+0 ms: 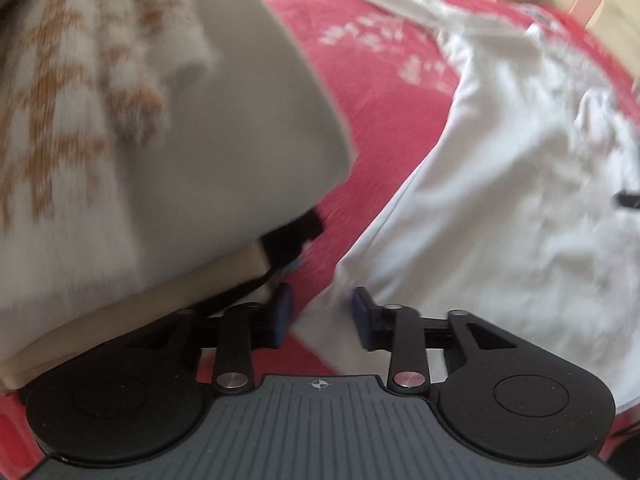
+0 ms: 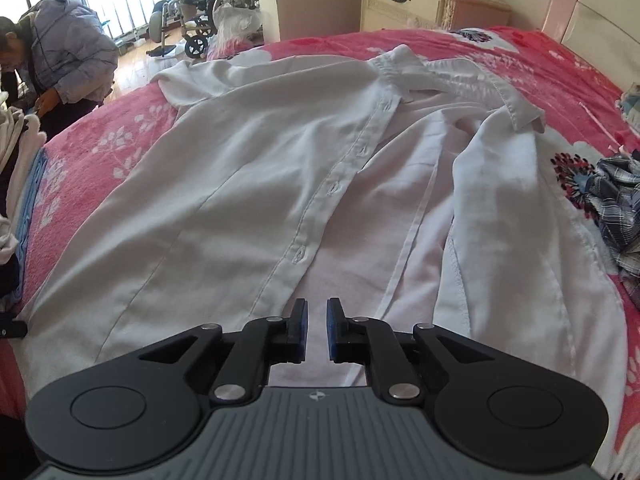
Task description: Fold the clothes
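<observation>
The white shirt point(image 2: 280, 184) lies spread, front open, on the red bedspread point(image 2: 92, 168). The right gripper point(image 2: 317, 330) hovers over its lower placket, jaws slightly apart, nothing between them. The left gripper point(image 1: 322, 318) stands with jaws apart and empty at the shirt's edge. A stack of folded clothes point(image 1: 160, 140) crowds the left view only. The right view alone shows a plaid garment point(image 2: 620, 208), a dresser point(image 2: 420, 4) and a person point(image 2: 60, 60).

Both grippers point steeply downward; the left gripper point(image 1: 320, 314) has its jaws parted with nothing between them, the right gripper point(image 2: 317, 330) narrowly parted, empty too.
</observation>
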Demonstrator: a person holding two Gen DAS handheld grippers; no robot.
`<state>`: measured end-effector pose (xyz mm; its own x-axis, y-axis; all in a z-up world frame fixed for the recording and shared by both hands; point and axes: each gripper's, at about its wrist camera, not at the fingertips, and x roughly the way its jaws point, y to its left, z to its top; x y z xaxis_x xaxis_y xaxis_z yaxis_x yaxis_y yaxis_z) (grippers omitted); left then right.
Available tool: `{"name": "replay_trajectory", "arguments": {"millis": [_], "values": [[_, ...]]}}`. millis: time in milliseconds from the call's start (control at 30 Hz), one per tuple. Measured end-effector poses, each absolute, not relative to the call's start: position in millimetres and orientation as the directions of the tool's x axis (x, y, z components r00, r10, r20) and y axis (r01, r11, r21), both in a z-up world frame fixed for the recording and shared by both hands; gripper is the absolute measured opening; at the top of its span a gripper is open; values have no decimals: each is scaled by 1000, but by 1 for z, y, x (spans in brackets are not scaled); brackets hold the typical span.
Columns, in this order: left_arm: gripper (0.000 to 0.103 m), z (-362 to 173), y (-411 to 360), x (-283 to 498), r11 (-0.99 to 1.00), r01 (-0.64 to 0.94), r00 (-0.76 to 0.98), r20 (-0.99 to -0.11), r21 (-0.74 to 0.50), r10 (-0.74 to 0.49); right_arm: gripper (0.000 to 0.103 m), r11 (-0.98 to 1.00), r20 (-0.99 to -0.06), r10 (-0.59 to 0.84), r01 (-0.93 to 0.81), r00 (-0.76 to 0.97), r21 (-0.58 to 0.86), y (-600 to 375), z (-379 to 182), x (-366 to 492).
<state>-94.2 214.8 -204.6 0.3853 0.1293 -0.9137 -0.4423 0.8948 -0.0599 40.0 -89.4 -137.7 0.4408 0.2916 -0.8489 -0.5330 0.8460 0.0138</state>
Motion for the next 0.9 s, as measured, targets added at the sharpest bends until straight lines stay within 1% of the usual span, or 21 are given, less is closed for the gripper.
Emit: {"name": "replay_trajectory", "arguments": {"millis": [100, 167, 233, 267, 300, 333, 367, 500, 600, 633, 700, 733, 767, 833, 867, 900], "values": [[29, -197, 209, -97, 907, -420, 374, -915, -21, 152, 11, 832, -836, 279, -553, 472, -34, -110, -115, 19], [30, -188, 201, -103, 922, -386, 388, -905, 14, 177, 11, 841, -817, 269, -538, 510, -58, -134, -91, 7], [36, -180, 188, -110, 940, -334, 406, -890, 70, 210, 11, 861, -793, 247, -502, 556, -85, -163, -64, -3], [37, -175, 179, -115, 944, -309, 417, -875, 117, 245, 11, 871, -778, 234, -481, 582, -98, -179, -49, -8], [42, -170, 171, -119, 945, -287, 431, -859, 158, 275, 11, 883, -762, 226, -458, 608, -104, -195, -33, -13], [44, -166, 164, -124, 949, -262, 453, -846, 176, 282, 11, 895, -745, 223, -435, 629, -100, -210, -17, -18], [44, -162, 158, -128, 953, -236, 475, -833, 191, 284, 11, 908, -730, 221, -410, 647, -89, -225, -1, -22], [44, -156, 139, -123, 977, -143, 549, -809, 160, 212, 11, 936, -696, 242, -351, 676, -14, -268, 40, -43], [44, -167, 136, -98, 986, -108, 562, -811, 127, 166, 11, 935, -696, 279, -354, 661, 39, -284, 45, -62], [45, -174, 138, -91, 984, -122, 529, -831, 129, 175, 11, 937, -696, 273, -346, 664, 38, -288, 42, -68], [43, -189, 138, -79, 961, -162, 432, -860, 224, 273, 11, 948, -703, 254, -314, 664, 46, -298, 32, -77], [42, -190, 138, -77, 952, -170, 411, -860, 255, 303, 11, 954, -712, 252, -290, 655, 71, -304, 24, -80], [42, -184, 138, -79, 952, -178, 423, -854, 248, 301, 11, 959, -725, 254, -265, 640, 102, -309, 13, -80], [44, -164, 131, -88, 966, -169, 479, -840, 198, 256, 11, 967, -761, 242, -210, 602, 141, -314, -13, -77], [44, -154, 126, -91, 971, -158, 502, -832, 181, 236, 17, 970, -775, 239, -187, 585, 158, -315, -27, -76], [45, -146, 118, -93, 974, -144, 521, -823, 178, 227, 25, 970, -785, 242, -167, 571, 177, -316, -39, -75]]}}
